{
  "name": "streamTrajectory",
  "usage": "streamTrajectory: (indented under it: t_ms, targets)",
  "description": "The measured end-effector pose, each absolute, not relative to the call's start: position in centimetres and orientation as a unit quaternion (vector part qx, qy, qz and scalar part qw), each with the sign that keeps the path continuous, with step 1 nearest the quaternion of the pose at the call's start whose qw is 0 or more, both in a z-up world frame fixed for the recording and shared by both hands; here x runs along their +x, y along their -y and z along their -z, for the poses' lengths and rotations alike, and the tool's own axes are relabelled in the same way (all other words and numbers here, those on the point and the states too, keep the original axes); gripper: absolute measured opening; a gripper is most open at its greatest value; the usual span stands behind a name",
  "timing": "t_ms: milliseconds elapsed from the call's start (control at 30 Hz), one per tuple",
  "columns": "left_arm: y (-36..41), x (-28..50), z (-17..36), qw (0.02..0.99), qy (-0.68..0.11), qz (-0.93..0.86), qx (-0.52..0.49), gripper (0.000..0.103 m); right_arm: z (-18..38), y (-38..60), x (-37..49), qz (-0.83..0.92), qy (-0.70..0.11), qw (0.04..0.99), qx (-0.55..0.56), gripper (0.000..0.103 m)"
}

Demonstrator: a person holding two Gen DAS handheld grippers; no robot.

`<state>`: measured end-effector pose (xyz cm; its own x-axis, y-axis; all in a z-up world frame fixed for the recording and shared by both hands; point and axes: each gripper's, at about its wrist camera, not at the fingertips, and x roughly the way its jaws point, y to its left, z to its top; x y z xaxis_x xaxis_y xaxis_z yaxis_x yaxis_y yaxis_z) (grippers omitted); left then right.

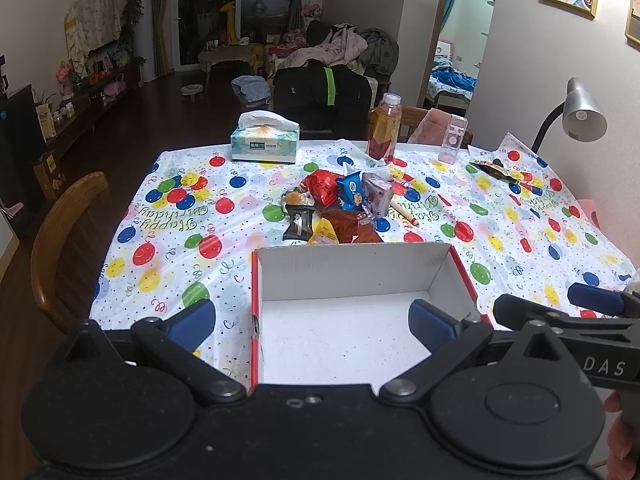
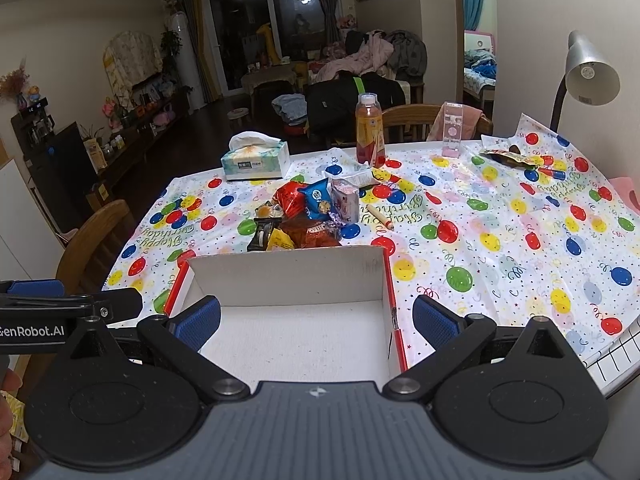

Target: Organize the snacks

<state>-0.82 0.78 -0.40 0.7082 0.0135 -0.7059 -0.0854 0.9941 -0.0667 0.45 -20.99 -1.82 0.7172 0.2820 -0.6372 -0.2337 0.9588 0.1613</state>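
A pile of wrapped snacks [image 1: 340, 204] [image 2: 304, 216] lies mid-table, just beyond an empty white box with red sides [image 1: 348, 272] [image 2: 288, 276]. The pile holds red, blue, black, yellow and purple packets. My left gripper [image 1: 312, 320] hovers open above the box's near end, nothing between its blue pads [image 1: 192, 322]. My right gripper [image 2: 316, 318] is also open and empty, over the box's right wall. Each gripper shows at the edge of the other's view.
A tissue box [image 1: 265, 142], a drink bottle [image 1: 384, 128] and a clear pink container [image 1: 453, 138] stand at the table's far edge. A pencil [image 1: 405, 213] lies right of the pile. A lamp [image 1: 582, 112] and another wrapper [image 1: 494, 168] are far right. Wooden chair [image 1: 64, 240] at left.
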Motion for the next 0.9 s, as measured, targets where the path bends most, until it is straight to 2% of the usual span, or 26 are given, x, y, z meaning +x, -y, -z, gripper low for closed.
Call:
streamTrajectory:
  t_ms: [500, 900]
  targets:
    - [-1.7, 1.0, 0.4, 0.92, -0.387, -0.015, -0.063, 0.103, 1.4, 20.3, 2.0, -0.143, -0.356, 0.923, 0.021, 0.103]
    - [-2.7, 6.5, 1.9, 0.91, -0.407, -0.027, -0.068, 0.103, 1.5, 21.8, 10.3, -0.158, -0.391, 0.907, 0.016, 0.103]
